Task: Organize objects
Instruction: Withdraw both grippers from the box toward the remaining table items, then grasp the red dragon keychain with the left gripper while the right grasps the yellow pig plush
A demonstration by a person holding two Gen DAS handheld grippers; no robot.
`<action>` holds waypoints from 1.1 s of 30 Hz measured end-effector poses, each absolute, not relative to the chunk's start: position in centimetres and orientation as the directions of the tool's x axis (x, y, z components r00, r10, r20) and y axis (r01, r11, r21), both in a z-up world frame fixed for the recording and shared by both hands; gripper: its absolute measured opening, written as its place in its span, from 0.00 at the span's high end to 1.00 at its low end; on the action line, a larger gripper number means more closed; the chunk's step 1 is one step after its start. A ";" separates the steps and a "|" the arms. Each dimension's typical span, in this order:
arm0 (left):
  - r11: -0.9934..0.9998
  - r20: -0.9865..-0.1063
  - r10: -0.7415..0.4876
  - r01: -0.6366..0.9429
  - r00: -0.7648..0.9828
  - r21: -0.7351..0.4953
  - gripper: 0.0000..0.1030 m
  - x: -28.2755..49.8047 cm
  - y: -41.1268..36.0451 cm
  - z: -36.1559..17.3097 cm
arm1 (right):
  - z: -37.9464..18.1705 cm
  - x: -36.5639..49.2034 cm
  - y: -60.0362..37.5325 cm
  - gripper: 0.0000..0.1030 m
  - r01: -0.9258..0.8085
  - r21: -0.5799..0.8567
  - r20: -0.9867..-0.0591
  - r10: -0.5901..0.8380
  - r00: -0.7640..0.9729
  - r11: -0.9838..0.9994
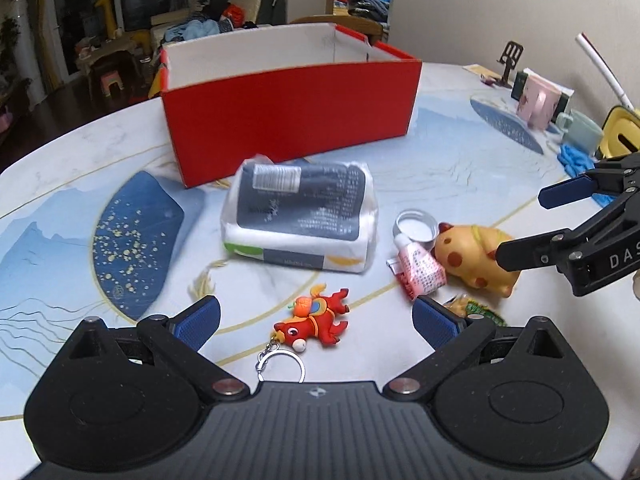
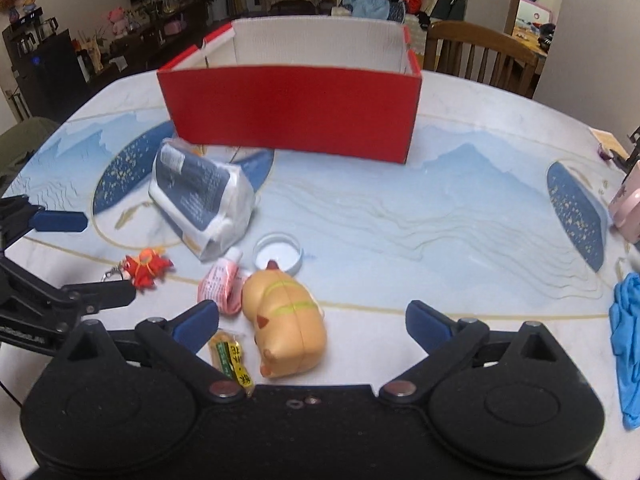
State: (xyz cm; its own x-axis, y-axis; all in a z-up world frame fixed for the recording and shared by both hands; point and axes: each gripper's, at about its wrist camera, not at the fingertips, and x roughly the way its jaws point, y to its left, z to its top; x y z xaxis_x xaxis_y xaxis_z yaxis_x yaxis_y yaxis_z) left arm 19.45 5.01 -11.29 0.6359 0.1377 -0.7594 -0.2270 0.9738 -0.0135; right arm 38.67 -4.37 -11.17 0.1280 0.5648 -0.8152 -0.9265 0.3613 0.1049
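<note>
An open red box point(image 1: 288, 112) point(image 2: 292, 112) stands at the back of the table. In front of it lies a tissue pack point(image 1: 300, 220) point(image 2: 204, 204). A red horse keychain point(image 1: 316, 320) point(image 2: 146, 268) lies between the fingers of my open left gripper point(image 1: 316, 320). A yellow pig toy point(image 1: 474, 258) point(image 2: 286, 332), a pink tube point(image 1: 420, 270) point(image 2: 220, 284), a white round lid point(image 1: 416, 226) point(image 2: 278, 254) and a snack packet point(image 2: 232, 356) lie together. My open right gripper point(image 2: 312, 326) is over the pig; it also shows in the left wrist view point(image 1: 520, 228).
Pink and green mugs point(image 1: 560, 116), a yellow object point(image 1: 624, 132) and blue cloth point(image 1: 576, 160) point(image 2: 628, 340) sit at the table's right edge. A wooden chair point(image 2: 480, 52) stands behind the table. The left gripper's fingers point(image 2: 58, 222) reach in from the left.
</note>
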 end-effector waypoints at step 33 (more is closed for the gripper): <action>0.977 -0.791 0.136 -0.215 0.597 0.006 0.47 21.0 5.3 -14.1 | -13.9 38.7 -3.3 0.29 -0.924 0.141 -0.859 0.507 0.065 0.356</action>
